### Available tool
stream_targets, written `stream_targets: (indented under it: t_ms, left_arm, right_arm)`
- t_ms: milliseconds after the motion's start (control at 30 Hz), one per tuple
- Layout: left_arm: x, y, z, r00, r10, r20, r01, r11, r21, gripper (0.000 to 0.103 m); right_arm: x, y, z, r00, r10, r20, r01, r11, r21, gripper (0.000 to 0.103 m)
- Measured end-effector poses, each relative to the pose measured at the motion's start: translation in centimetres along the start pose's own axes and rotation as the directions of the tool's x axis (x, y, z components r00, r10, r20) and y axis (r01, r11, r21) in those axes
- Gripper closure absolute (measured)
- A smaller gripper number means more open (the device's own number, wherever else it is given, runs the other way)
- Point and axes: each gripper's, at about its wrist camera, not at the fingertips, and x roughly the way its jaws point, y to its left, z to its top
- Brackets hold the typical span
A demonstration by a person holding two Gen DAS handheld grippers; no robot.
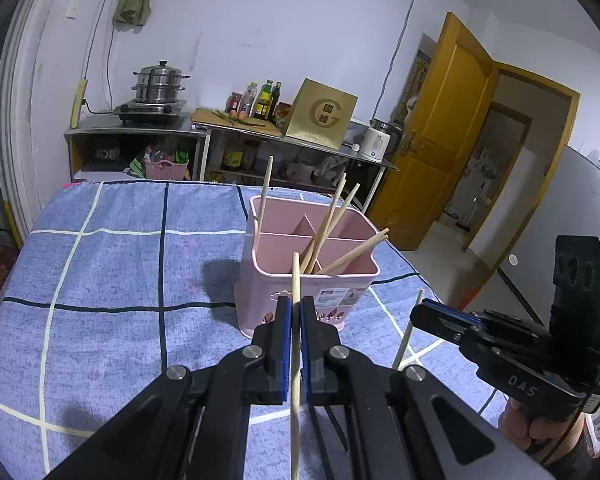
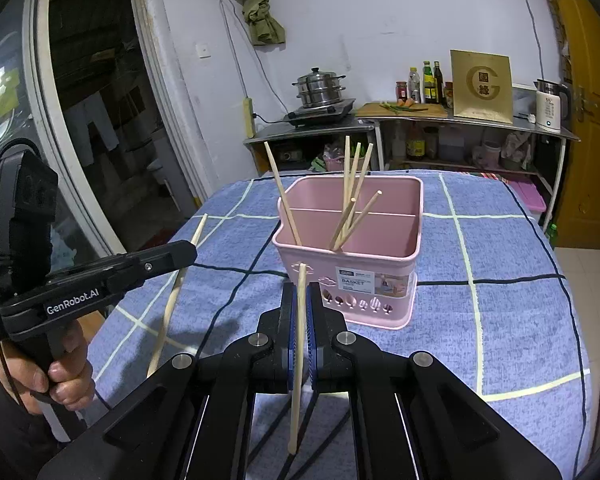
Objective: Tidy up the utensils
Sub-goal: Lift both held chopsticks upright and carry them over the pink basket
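Wooden chopsticks fill both tools: the left tool [image 1: 295, 312] is clamped on one chopstick [image 1: 295, 280], the right tool [image 2: 300, 300] on another [image 2: 300, 320]. Both hover short of the pink basket [image 2: 380, 268] at twelve o'clock on the blue checked counter [image 2: 500, 240]. Judged step: carrying to drop-off. Next, each must lift over the rim and release. About five chopsticks already stand inside.

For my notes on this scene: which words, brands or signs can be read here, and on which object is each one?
"GenRobot.AI": side of the left claw body.
"DAS": side of the right claw body.
"BASKET": label on the pink basket; its smaller print is unreadable.
"G" with Chinese characters inside: gold box.
Bottle and kettle labels: too small.
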Motion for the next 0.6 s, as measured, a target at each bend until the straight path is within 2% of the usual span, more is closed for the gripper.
stream_targets:
  t_ms: [600]
  left_arm:
    - [-1.02, -0.22, -0.44, 1.000, -0.012, 0.007, 0.012, 1.000, 0.000, 0.099]
  right_arm:
    - [-0.57, 0.14, 0.20, 1.000, 0.001, 0.005, -0.001, 1.000, -0.014, 0.099]
